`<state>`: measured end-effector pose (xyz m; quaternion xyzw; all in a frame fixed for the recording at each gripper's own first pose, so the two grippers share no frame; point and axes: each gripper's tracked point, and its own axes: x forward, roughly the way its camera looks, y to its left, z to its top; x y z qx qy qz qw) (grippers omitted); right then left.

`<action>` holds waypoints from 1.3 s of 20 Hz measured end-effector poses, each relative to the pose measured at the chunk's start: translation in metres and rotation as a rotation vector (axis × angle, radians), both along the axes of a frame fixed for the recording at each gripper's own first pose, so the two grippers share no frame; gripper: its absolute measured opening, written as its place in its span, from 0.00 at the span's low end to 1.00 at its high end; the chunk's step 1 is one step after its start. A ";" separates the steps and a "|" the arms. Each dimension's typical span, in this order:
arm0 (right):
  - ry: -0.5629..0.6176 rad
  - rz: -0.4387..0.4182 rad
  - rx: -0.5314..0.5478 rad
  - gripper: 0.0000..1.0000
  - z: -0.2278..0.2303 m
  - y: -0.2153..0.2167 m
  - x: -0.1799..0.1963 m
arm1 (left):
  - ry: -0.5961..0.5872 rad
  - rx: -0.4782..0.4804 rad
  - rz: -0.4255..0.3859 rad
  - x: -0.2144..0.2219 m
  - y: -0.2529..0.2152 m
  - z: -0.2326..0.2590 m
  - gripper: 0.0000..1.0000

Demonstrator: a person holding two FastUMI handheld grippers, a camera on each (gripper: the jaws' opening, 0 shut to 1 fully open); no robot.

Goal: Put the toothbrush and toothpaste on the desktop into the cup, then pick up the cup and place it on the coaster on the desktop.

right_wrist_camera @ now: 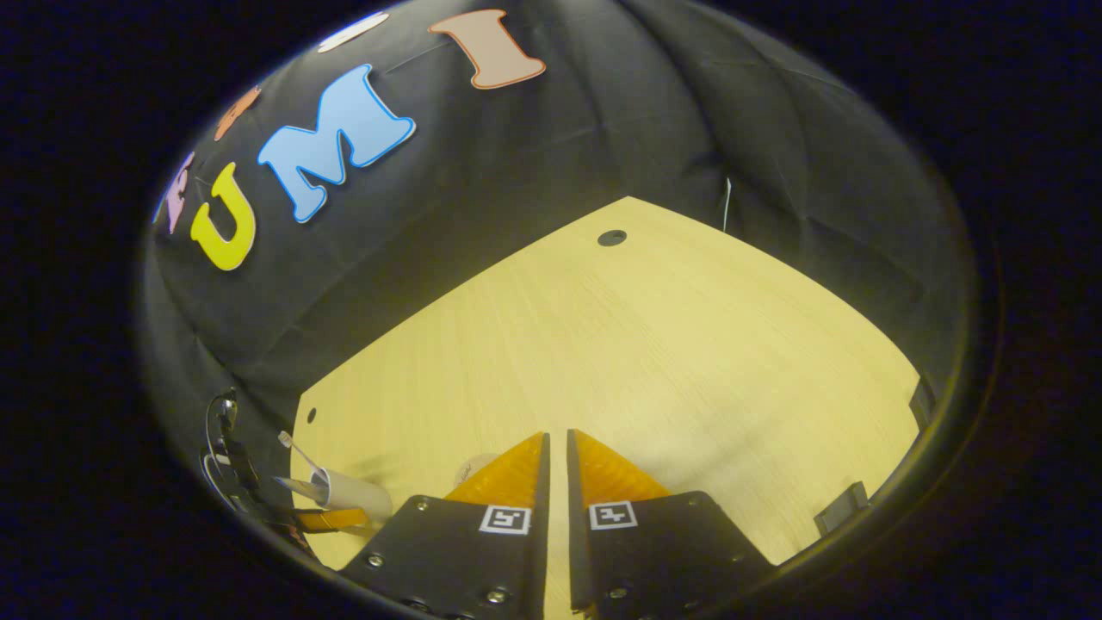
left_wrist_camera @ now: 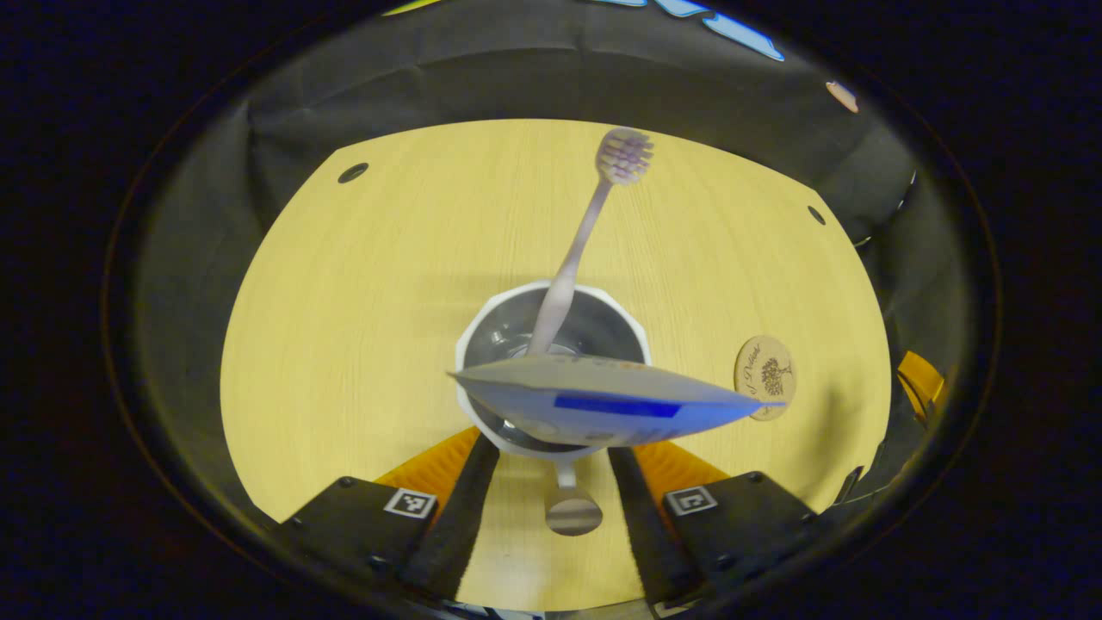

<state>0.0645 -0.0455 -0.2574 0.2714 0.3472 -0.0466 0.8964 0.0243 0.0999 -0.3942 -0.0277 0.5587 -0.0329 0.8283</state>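
White-rimmed cup (left_wrist_camera: 551,379) sits dead ahead between my left gripper (left_wrist_camera: 553,495)'s spread fingers, which flank it without pressing; its handle (left_wrist_camera: 572,504) points back at me. The toothbrush (left_wrist_camera: 585,232) stands in it, head leaning toward the desk's far edge, and the toothpaste tube (left_wrist_camera: 603,400) lies crosswise over the rim. The coaster (left_wrist_camera: 765,377) lies just right of the cup, toward the desk's right edge, so I judge the carry a short rightward shift.

From the right gripper view, my right gripper (right_wrist_camera: 557,456) is nearly closed on nothing, over bare desk (right_wrist_camera: 671,344); cup (right_wrist_camera: 349,492) and left gripper (right_wrist_camera: 331,519) sit far off at its lower left.
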 end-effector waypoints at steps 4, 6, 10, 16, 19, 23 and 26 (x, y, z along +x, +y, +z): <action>0.016 0.005 0.005 0.11 -0.002 0.002 -0.004 | 0.013 0.012 0.008 -0.001 0.005 -0.007 0.52; 0.017 0.001 0.010 0.11 -0.001 0.001 -0.004 | 0.009 0.019 0.002 -0.004 0.004 -0.008 0.35; 0.025 -0.004 0.012 0.11 -0.001 0.000 -0.006 | -0.015 0.029 -0.009 -0.003 0.002 -0.008 0.32; 0.024 -0.003 0.013 0.11 -0.001 0.000 -0.007 | -0.033 -0.017 -0.018 -0.010 -0.017 -0.006 0.32; 0.018 -0.010 0.011 0.11 0.001 -0.002 -0.007 | -0.047 -0.035 -0.037 -0.010 -0.034 0.000 0.32; 0.021 -0.026 0.015 0.11 0.003 -0.006 -0.007 | -0.059 -0.037 -0.095 -0.006 -0.069 0.003 0.31; 0.023 -0.047 0.017 0.11 0.003 -0.015 -0.009 | -0.066 -0.039 -0.143 -0.005 -0.097 0.008 0.31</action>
